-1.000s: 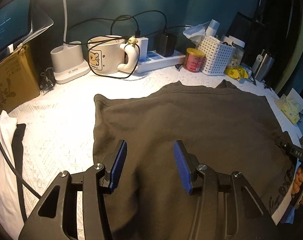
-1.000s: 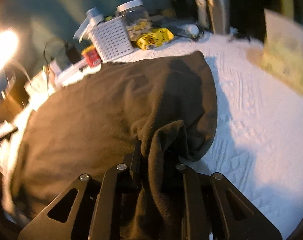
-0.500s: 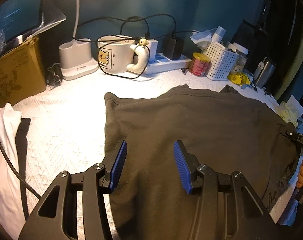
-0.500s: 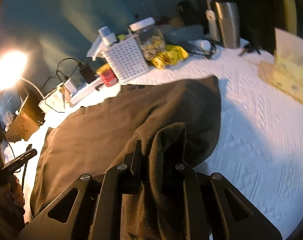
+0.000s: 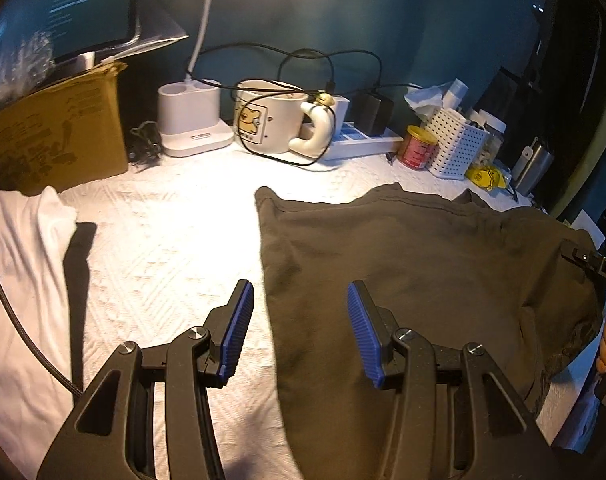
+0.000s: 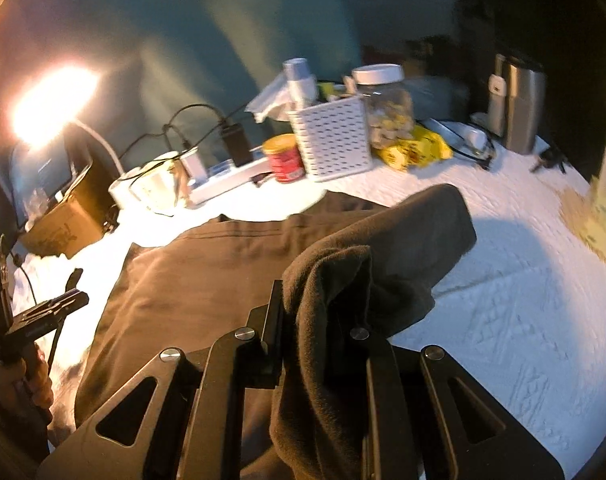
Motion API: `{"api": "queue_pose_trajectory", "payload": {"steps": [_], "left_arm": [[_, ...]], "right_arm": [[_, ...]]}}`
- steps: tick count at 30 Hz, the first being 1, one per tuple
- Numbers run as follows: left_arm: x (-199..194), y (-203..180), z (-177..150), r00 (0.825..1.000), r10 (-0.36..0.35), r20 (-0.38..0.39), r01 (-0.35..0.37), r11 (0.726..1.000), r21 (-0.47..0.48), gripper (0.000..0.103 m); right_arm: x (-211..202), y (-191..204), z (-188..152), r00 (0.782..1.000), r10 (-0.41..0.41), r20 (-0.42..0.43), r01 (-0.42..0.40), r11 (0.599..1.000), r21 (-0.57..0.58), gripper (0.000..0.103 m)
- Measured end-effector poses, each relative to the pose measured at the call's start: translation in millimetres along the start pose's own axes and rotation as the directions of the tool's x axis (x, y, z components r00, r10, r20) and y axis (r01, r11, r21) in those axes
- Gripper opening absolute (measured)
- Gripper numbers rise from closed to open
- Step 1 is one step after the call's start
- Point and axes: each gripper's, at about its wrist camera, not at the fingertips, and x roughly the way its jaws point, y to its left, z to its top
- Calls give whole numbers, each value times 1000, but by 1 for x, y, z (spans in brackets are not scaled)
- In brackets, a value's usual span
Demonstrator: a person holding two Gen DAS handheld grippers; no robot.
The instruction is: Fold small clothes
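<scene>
A white textured cloth (image 5: 163, 248) covers a cluttered desk, and a dark olive-brown fleece garment (image 5: 403, 264) lies spread across it. The right gripper (image 6: 319, 320) pinches a bunched, lifted edge; the left gripper (image 5: 299, 332) hovers spread above the garment's left edge. The lifted edge probably folds best carried level across, with the left gripper pinning the fabric.

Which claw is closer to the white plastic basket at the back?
Right. The right claw, shut on the dark garment, sits nearer the white basket; the open left claw hovers farther off.
</scene>
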Motion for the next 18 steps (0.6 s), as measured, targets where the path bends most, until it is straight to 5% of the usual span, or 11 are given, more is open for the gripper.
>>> {"api": "queue_pose_trajectory", "payload": {"steps": [18], "left_arm": [[-23, 31, -10, 999, 26, 36, -25, 999, -28, 49]], "right_arm": [[35, 104, -25, 991, 72, -110, -92, 978, -187, 16]]}}
